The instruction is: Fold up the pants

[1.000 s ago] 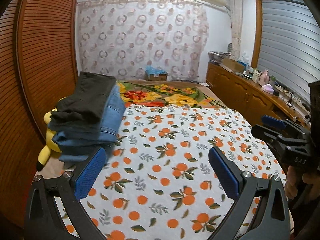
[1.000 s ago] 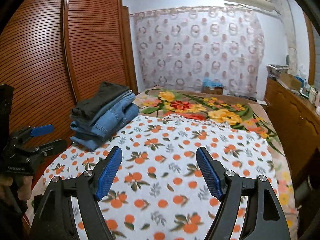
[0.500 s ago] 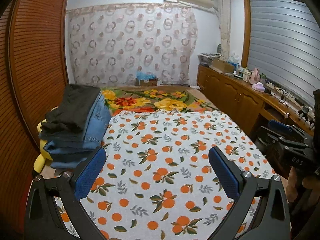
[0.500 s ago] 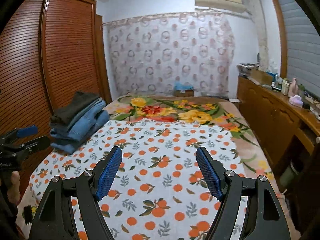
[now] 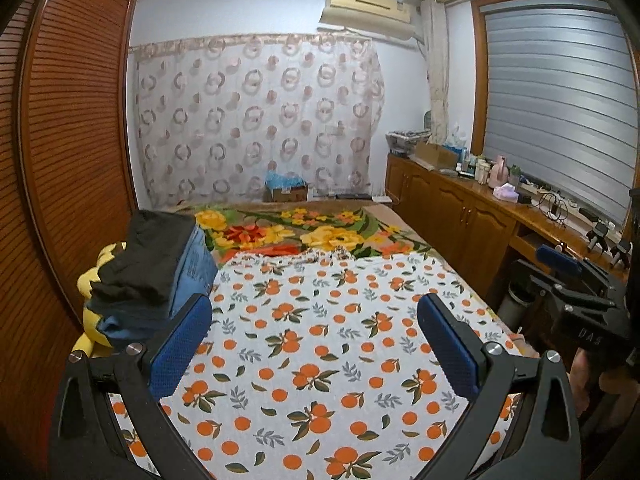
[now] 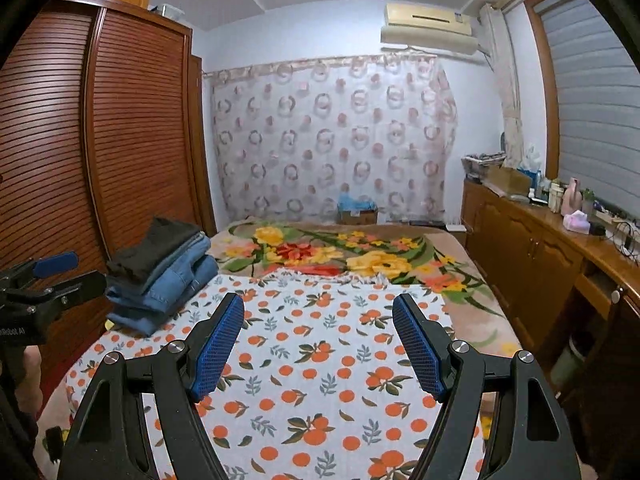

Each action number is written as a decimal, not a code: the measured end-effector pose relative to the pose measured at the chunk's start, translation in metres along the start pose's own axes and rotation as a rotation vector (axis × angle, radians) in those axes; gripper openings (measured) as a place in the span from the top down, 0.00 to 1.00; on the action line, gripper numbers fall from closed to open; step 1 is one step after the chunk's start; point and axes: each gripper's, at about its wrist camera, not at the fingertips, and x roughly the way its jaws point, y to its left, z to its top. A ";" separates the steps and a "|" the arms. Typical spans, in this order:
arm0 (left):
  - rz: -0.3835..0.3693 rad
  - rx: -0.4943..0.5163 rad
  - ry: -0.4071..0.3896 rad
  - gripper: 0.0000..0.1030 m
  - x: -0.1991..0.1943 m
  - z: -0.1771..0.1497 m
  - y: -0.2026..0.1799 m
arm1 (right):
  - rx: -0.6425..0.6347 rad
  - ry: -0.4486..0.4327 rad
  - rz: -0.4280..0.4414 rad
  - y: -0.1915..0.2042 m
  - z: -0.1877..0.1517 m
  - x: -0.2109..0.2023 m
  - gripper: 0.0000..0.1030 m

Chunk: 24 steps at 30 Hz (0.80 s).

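Right now both tongs, the left tongs (image 5: pixel 314 344) and the right tongs (image 6: pixel 318 346), are spread and empty above the bed (image 6: pixel 320 392). The folded pants (image 6: pixel 160 272) sit stacked at its left edge; a careless brush could topple them off.

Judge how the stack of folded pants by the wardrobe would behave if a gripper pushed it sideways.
The stack of folded pants would probably shear, not slide as one block: its layers are loose, soft cloth. The black pair on top sits askew and looks likeliest to slip off the jeans. The stack looks fairly heavy for cloth, being thick denim, so it may drag the orange-print sheet.
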 end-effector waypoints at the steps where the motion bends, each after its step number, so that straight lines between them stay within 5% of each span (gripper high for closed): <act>1: 0.002 0.001 -0.007 0.00 -0.003 0.001 0.000 | -0.001 -0.003 -0.003 0.001 -0.001 -0.002 0.24; 24: 0.013 -0.001 -0.018 0.00 -0.009 0.001 0.000 | -0.001 -0.012 -0.023 -0.010 -0.008 0.005 0.24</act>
